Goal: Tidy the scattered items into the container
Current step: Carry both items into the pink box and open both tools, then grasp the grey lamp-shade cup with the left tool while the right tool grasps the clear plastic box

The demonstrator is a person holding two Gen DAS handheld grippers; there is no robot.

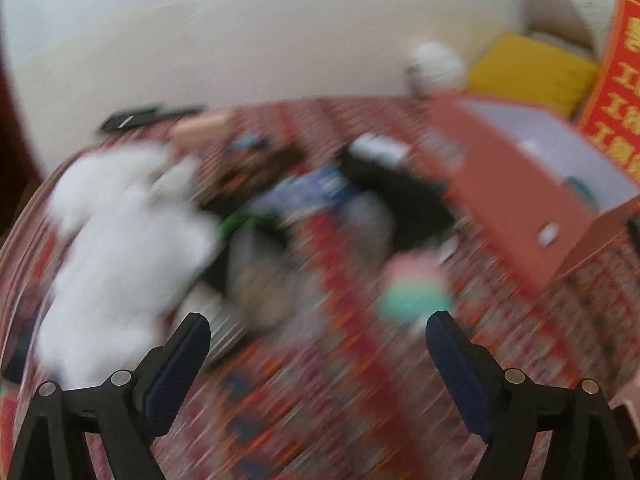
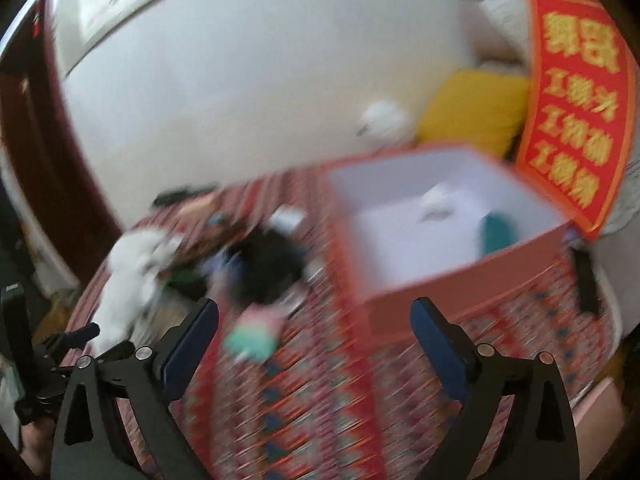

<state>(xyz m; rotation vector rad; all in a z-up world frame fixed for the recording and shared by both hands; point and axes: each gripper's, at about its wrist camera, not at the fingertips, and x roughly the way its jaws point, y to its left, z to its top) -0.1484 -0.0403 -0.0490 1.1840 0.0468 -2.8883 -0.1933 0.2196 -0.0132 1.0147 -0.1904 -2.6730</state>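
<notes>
Hovering with jaws spread wide and nothing between them, the left gripper (image 1: 318, 330) sits above the patterned cloth (image 1: 352, 400), the pink-and-teal item (image 1: 414, 288) just ahead of its right finger. Right gripper (image 2: 316, 316) is likewise wide apart and empty, over the same cloth, with the same pink-and-teal item (image 2: 254, 334) near its left finger and the red box (image 2: 440, 300) just beyond its right one.

Both views are heavily blurred, so item identities are mostly guesswork. Scattered pile: white fluffy thing (image 1: 120, 240), black mass (image 1: 400, 196), bluish piece (image 1: 308, 190), all close together left of the box. Box is open-topped with a pale inside; a teal object (image 2: 496, 232) and something white (image 2: 438, 200) already lie in it.

Judgement: early in the task, most items are outside. Likely step is reaching for the nearest loose item. To do it well: centre the item between the fingers, come down straight, close fully before lifting, clear the box wall before releasing. Risk: snagging the cloth along with a soft item.
</notes>
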